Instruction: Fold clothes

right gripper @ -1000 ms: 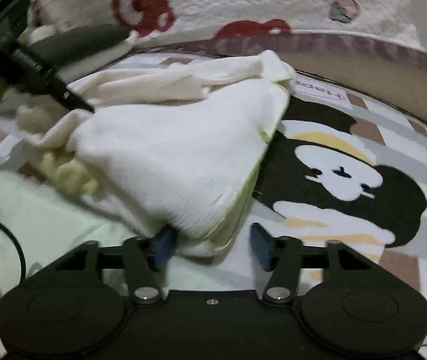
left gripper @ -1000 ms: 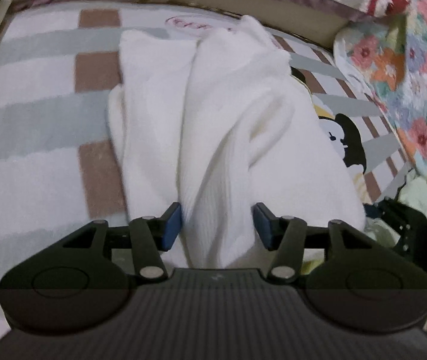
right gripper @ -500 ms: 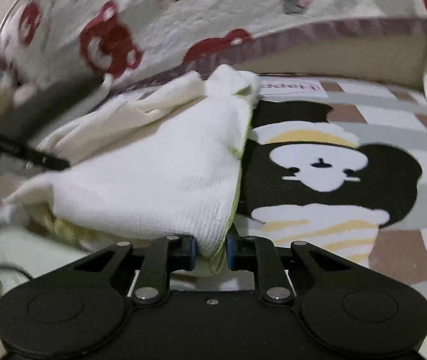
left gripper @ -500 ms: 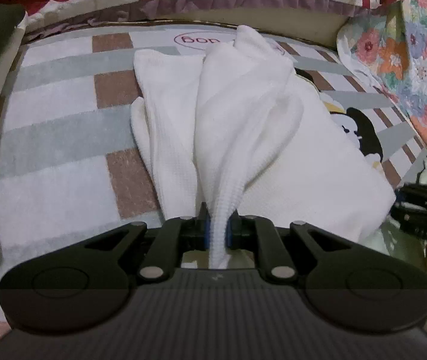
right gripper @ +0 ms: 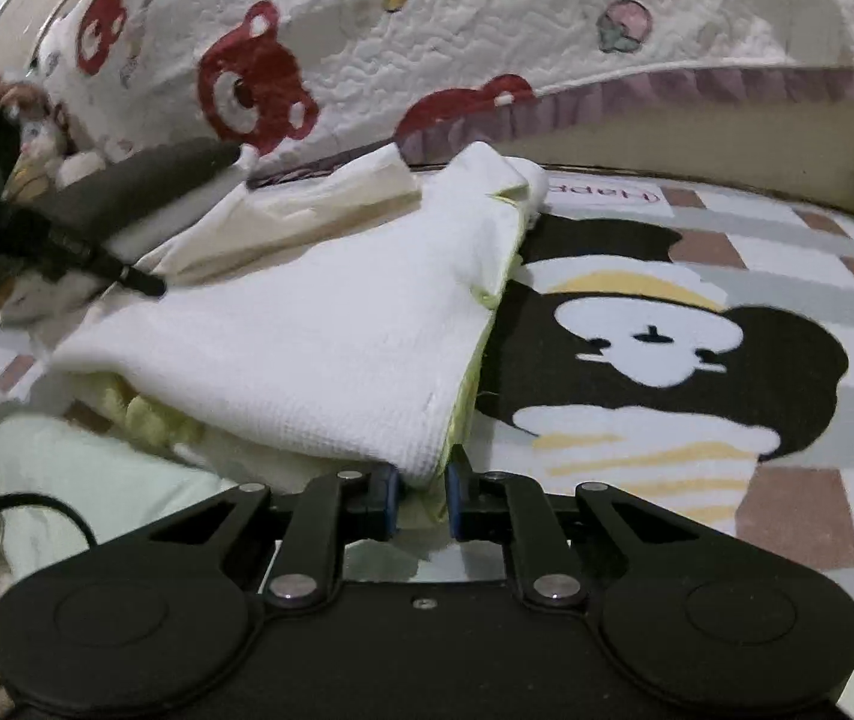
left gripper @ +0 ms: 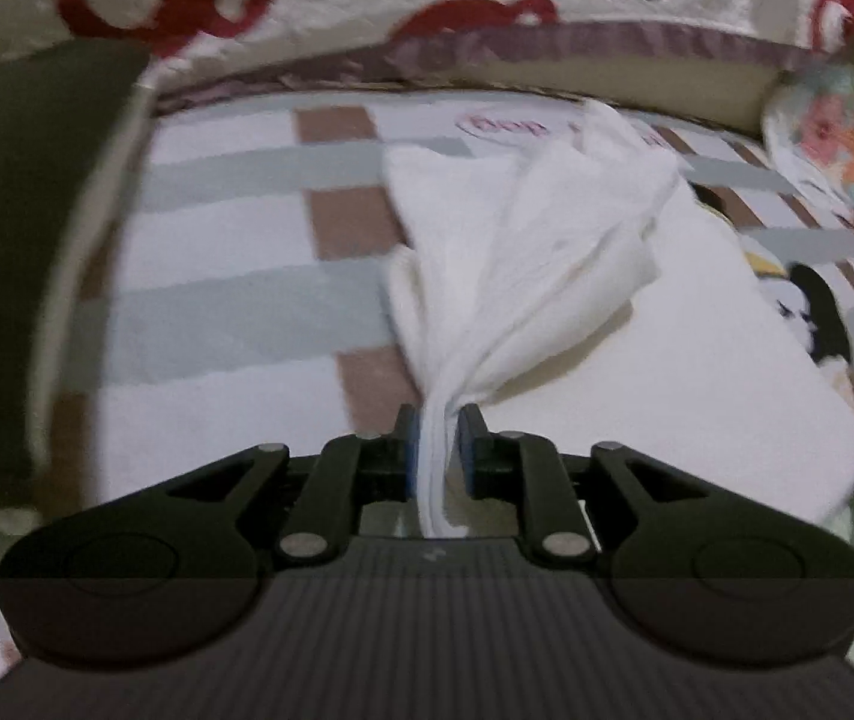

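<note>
White waffle-knit garment (left gripper: 547,276) could slip free: left gripper (left gripper: 439,444), jaws easing apart, and right gripper (right gripper: 420,483), jaws closing, pinch only thin bunched edges.

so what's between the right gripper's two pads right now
The green-lined corner of the white garment sits between the right gripper's closing pads, clear in the right wrist view.

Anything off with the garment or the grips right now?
Nothing damaged. The white garment is bunched rather than flat; the left hand-held gripper pinches a twisted rope of it, and the right hand-held gripper clamps its corner edge.
</note>
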`<action>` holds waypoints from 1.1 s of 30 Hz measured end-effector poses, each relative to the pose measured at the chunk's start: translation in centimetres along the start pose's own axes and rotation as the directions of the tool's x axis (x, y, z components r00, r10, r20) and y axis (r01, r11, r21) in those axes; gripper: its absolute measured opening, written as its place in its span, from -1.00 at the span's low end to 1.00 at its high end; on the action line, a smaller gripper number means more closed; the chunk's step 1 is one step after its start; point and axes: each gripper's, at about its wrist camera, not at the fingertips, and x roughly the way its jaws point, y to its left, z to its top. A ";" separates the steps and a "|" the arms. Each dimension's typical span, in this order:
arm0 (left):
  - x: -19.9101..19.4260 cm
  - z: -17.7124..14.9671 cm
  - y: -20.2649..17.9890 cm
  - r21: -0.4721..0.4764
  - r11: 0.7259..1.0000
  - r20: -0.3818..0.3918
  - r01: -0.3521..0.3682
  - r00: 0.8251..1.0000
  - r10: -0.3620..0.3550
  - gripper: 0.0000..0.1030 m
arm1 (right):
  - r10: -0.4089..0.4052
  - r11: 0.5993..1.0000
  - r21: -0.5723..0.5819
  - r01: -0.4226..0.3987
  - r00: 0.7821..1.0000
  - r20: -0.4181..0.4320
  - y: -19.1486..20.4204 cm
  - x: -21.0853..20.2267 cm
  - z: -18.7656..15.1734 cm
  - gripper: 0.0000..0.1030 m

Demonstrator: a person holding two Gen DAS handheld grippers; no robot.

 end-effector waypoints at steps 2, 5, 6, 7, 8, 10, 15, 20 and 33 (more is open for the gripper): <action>-1.0 0.5 -0.2 0.031 0.999 0.029 -0.029 0.999 0.029 -0.71 | 0.003 1.000 -0.004 -0.003 1.000 -0.008 0.0 0.0 -0.4 -0.70; -2.7 1.1 -0.9 0.076 0.997 0.071 -0.004 0.997 -0.002 -0.70 | 0.016 1.000 0.012 -0.015 1.000 -0.027 -0.2 -0.1 -0.5 -0.70; -3.3 1.1 -1.2 0.083 0.996 0.086 0.029 0.996 -0.037 -0.69 | 0.022 1.000 0.009 -0.021 0.999 -0.036 -0.3 -0.2 -0.4 -0.69; -4.0 1.1 -1.8 0.096 0.993 0.101 0.075 0.991 -0.084 -0.68 | 0.028 1.000 0.006 -0.028 0.999 -0.045 -0.3 -0.4 -0.3 -0.69; -4.4 1.0 -2.3 0.116 0.985 0.102 0.130 0.985 -0.142 -0.64 | 0.046 0.999 -0.015 -0.046 0.998 -0.051 -0.4 -0.5 -0.1 -0.65; -4.6 0.7 -3.6 0.162 0.959 0.071 0.232 0.967 -0.246 -0.38 | 0.155 0.988 -0.003 -0.156 0.985 -0.081 -2.3 -0.8 -0.2 -0.53; -1.2 -0.9 -5.6 0.225 0.962 -0.145 0.153 0.982 -0.123 -0.32 | 0.168 0.981 0.105 -0.162 0.984 -0.053 -7.0 -2.6 1.4 -0.39; 0.3 -1.0 -4.4 0.151 0.981 -0.203 0.123 0.975 -0.091 -0.32 | 0.152 0.987 -0.053 -0.153 0.988 -0.005 -6.9 -1.9 5.5 -0.39; -0.5 3.0 -7.5 0.379 0.922 0.050 0.074 0.994 -0.100 0.19 | 0.263 0.922 -0.277 -0.272 0.962 -0.070 -1.2 5.8 9.3 -0.24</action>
